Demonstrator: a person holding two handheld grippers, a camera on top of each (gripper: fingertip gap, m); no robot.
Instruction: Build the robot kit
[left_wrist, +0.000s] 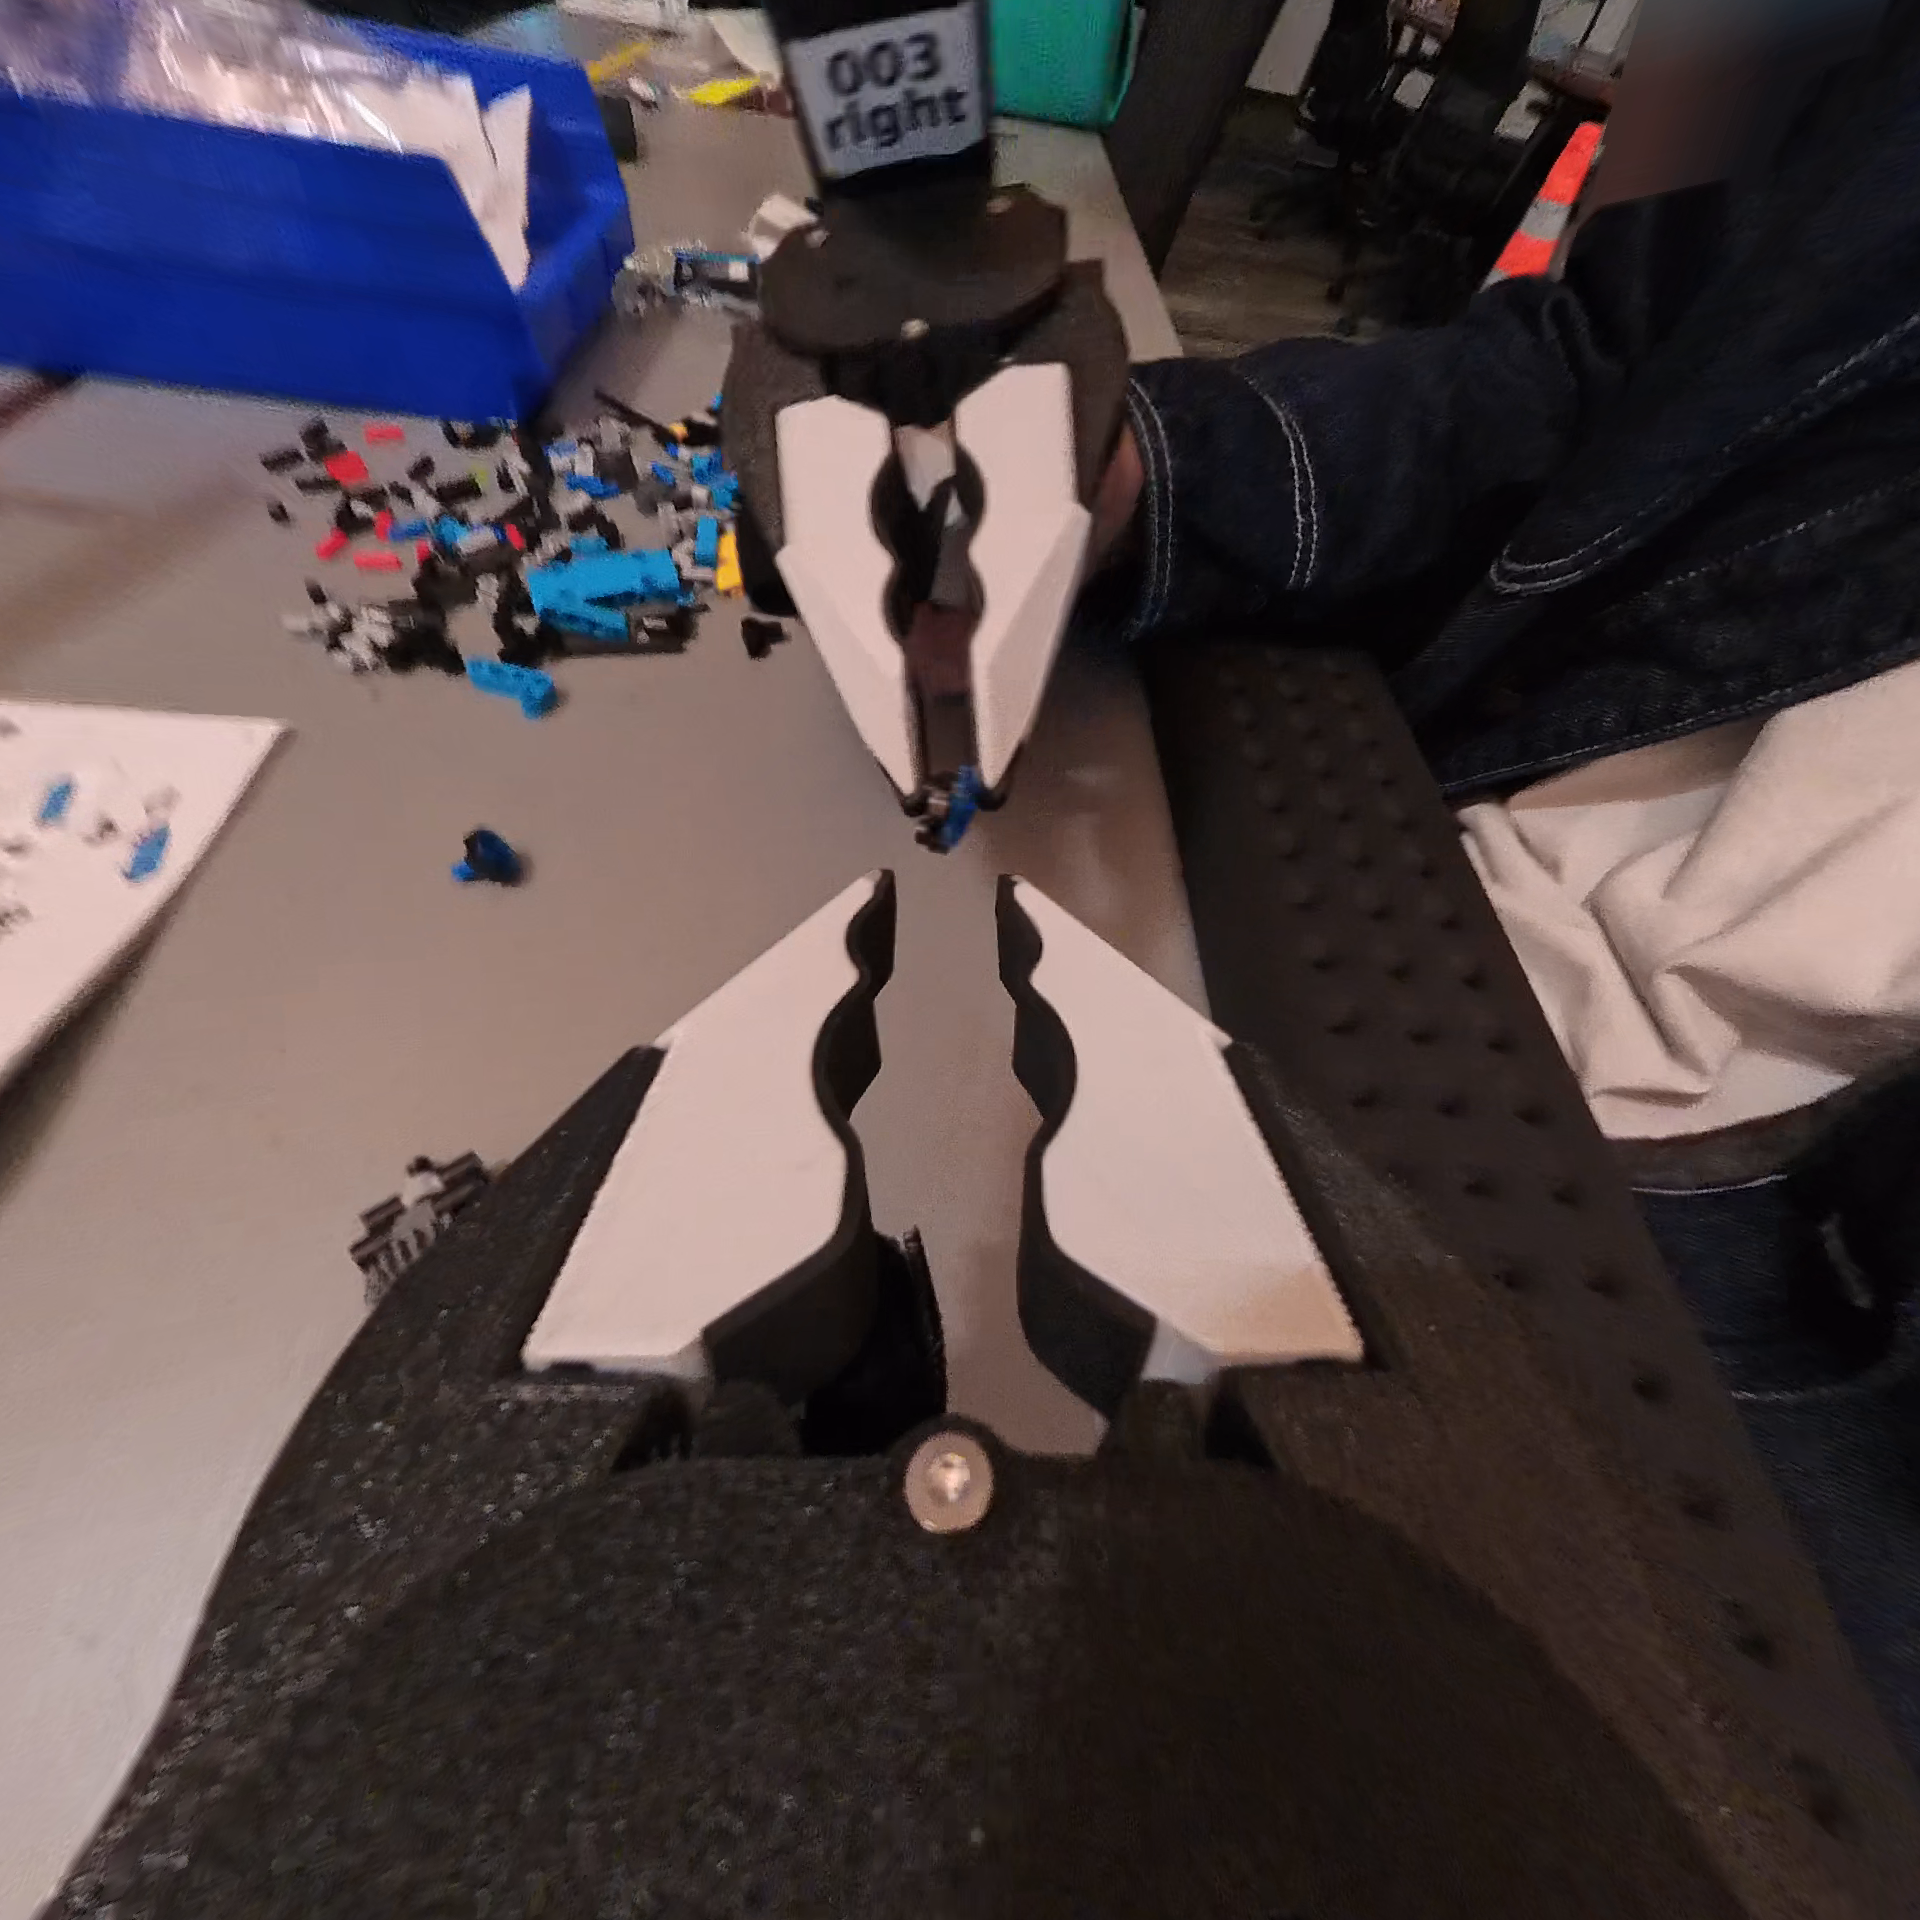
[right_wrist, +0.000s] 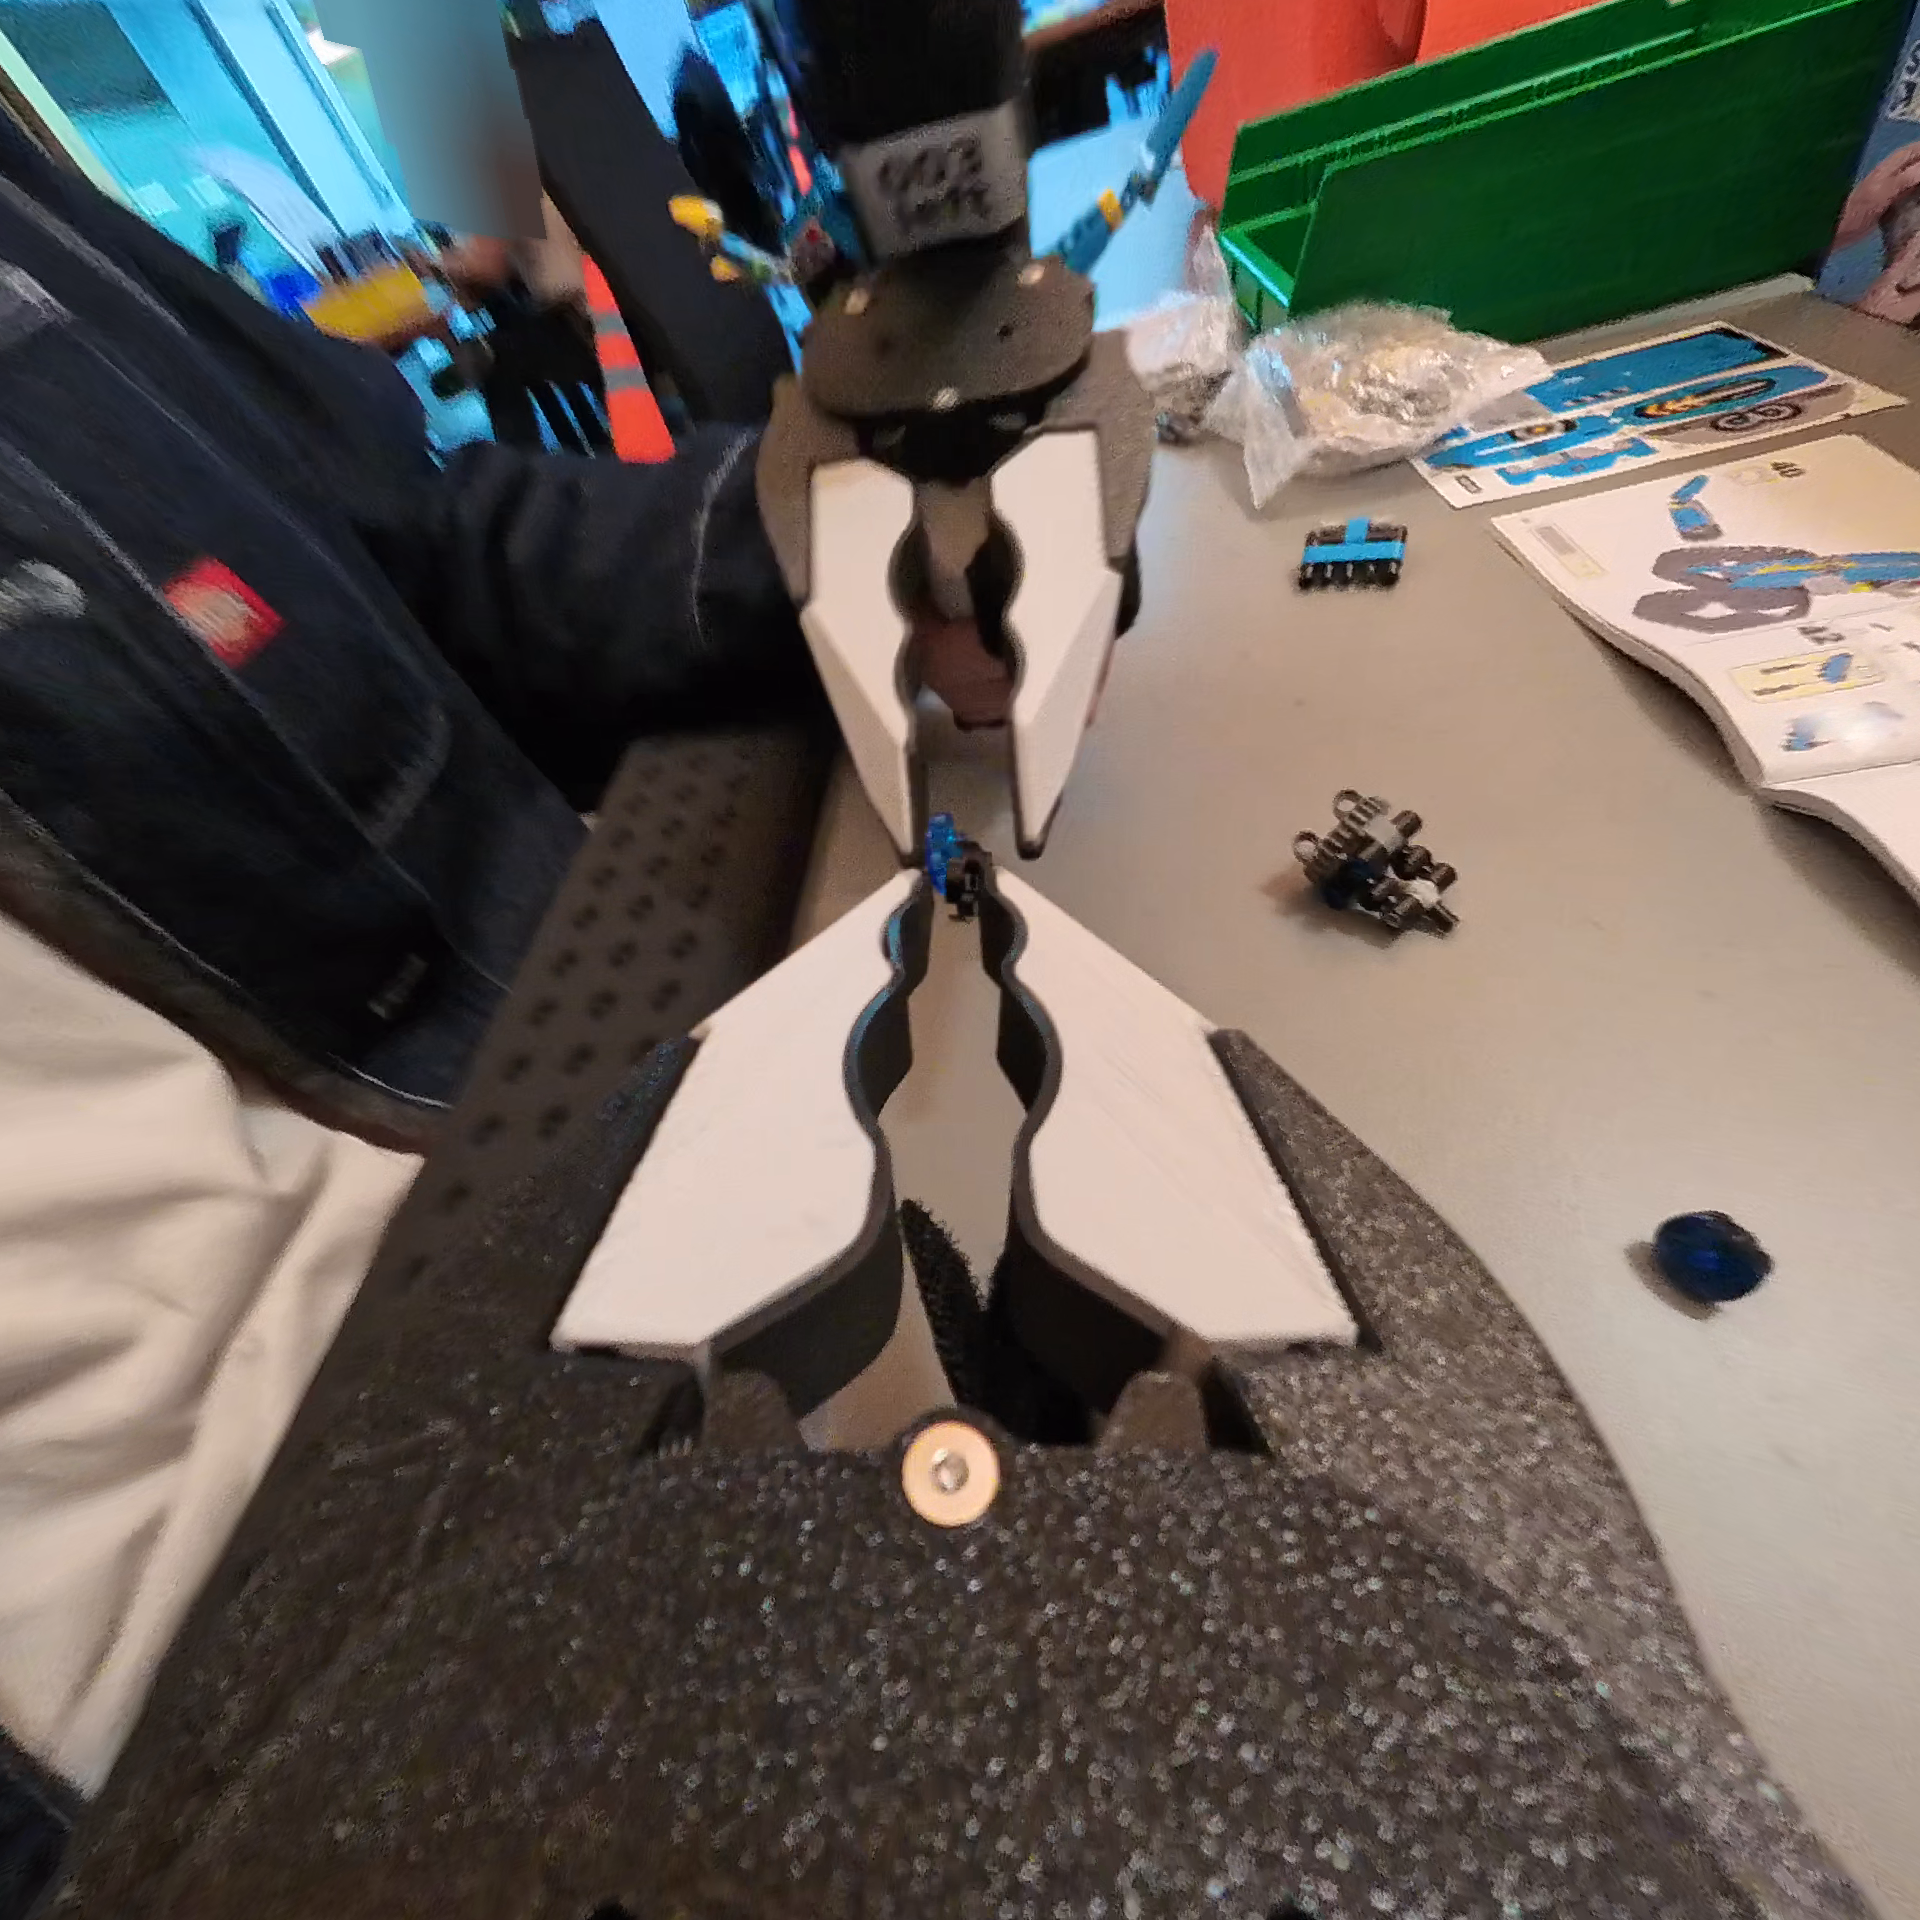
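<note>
— What does the left wrist view give, starting from its left edge?

— An instruction sheet (left_wrist: 104, 831) and a blue bin (left_wrist: 260, 229), then a pile of small bricks (left_wrist: 520, 551) on the grey desk (left_wrist: 312, 1039), with one loose blue piece (left_wrist: 486, 857) apart from it. In the middle, the left tool (left_wrist: 943, 883) has its fingers parted with nothing between them. The right tool (left_wrist: 951, 800) faces it tip to tip and pinches a small blue-and-black part (left_wrist: 951, 808). A black perforated strip (left_wrist: 1403, 987) runs along the desk edge on the right.

— Are the two tools touching?

— They are near, but I see a gap. The part hangs above the desk, just ahead of the left tool's tips.

— And the right wrist view?

— The right tool (right_wrist: 956, 883) is clamped on the small part (right_wrist: 956, 871), with the left tool (right_wrist: 971, 847) just behind it, spread. Only this view shows what lies to the right: a black geared assembly (right_wrist: 1371, 868), a black-and-blue block (right_wrist: 1351, 556), a plastic bag (right_wrist: 1371, 384), a green bin (right_wrist: 1558, 187), an open booklet (right_wrist: 1766, 644) and a dark blue round piece (right_wrist: 1709, 1255). The brick pile and the blue bin appear only in the left wrist view.
</note>
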